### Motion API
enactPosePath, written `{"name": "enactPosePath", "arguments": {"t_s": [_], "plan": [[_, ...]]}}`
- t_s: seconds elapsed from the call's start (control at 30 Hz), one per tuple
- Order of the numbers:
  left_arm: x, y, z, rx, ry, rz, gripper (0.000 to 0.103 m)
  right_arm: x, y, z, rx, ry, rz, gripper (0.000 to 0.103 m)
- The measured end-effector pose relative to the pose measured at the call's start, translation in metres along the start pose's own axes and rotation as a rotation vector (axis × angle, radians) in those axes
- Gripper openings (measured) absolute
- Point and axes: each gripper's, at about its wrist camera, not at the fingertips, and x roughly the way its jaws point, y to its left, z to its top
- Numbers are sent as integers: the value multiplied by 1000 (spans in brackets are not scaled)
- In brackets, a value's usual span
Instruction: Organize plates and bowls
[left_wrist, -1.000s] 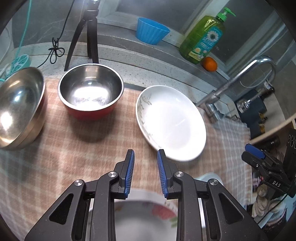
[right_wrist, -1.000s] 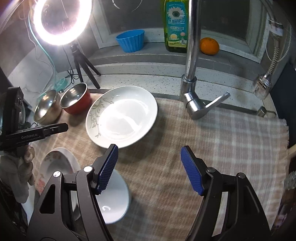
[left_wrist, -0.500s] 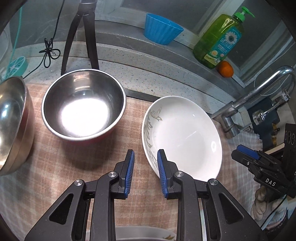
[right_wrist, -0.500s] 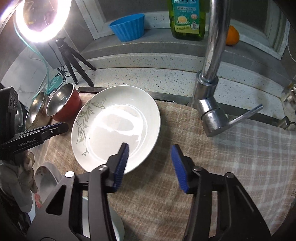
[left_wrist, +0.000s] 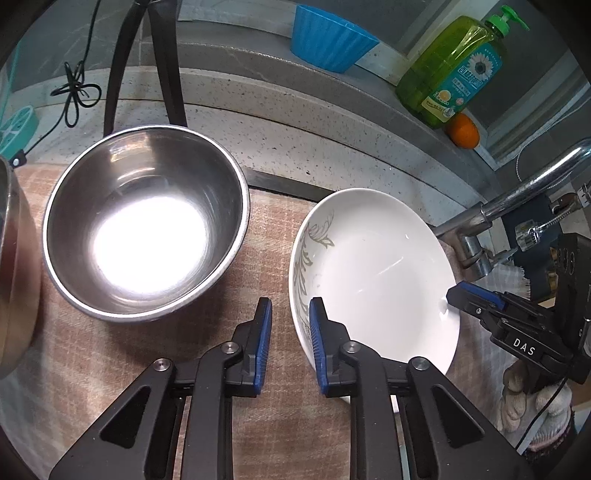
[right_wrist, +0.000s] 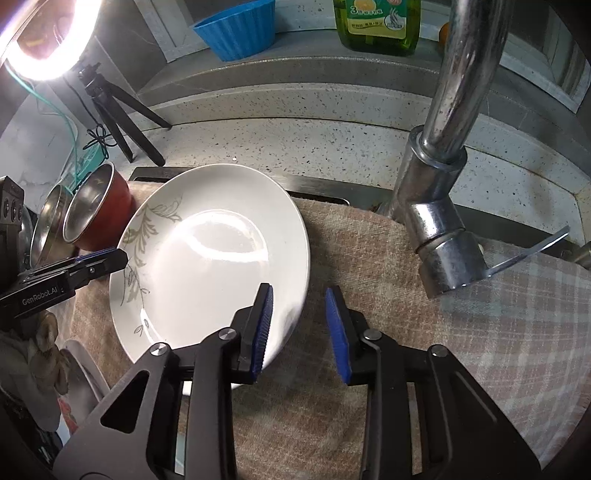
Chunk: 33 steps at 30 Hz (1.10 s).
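A white plate with a leaf pattern (left_wrist: 373, 273) lies on the checked cloth (left_wrist: 155, 354); it also shows in the right wrist view (right_wrist: 214, 258). My left gripper (left_wrist: 290, 317) is open, its jaws astride the plate's left rim. My right gripper (right_wrist: 299, 306) is open, its jaws astride the plate's right rim. A red steel-lined bowl (left_wrist: 144, 225) stands left of the plate, and a second steel bowl (left_wrist: 14, 273) is at the far left. Both bowls show in the right wrist view (right_wrist: 98, 214).
A chrome faucet (right_wrist: 439, 206) rises right of the plate. A blue cup (left_wrist: 328, 40), green soap bottle (left_wrist: 454, 66) and an orange (left_wrist: 461, 131) stand on the back ledge. A ring light on a tripod (right_wrist: 114, 107) stands at the back left. More plates (right_wrist: 79, 376) lie near the front left.
Both grippers have moved forward to the white plate. The right jaws have narrowed. The plates near the front edge have dropped out of the left wrist view.
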Motion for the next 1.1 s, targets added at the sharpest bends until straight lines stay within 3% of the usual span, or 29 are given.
{"name": "enactPosePath", "arguments": {"t_s": [0.17,0.33,0.73,1.1], "plan": [[7,-1,2,12,19,-3,14,7,2,2,-6,13,5,15],[11,-6,3,36,28,-8,9,11,4,4,-15,17,-2,12],[8,-6,5,33,25,4,9,6,8,-2,23,21,9,12],[-7,-5,3,46,5,-11,9,-18,15,-9,47,-27,19,12]]}}
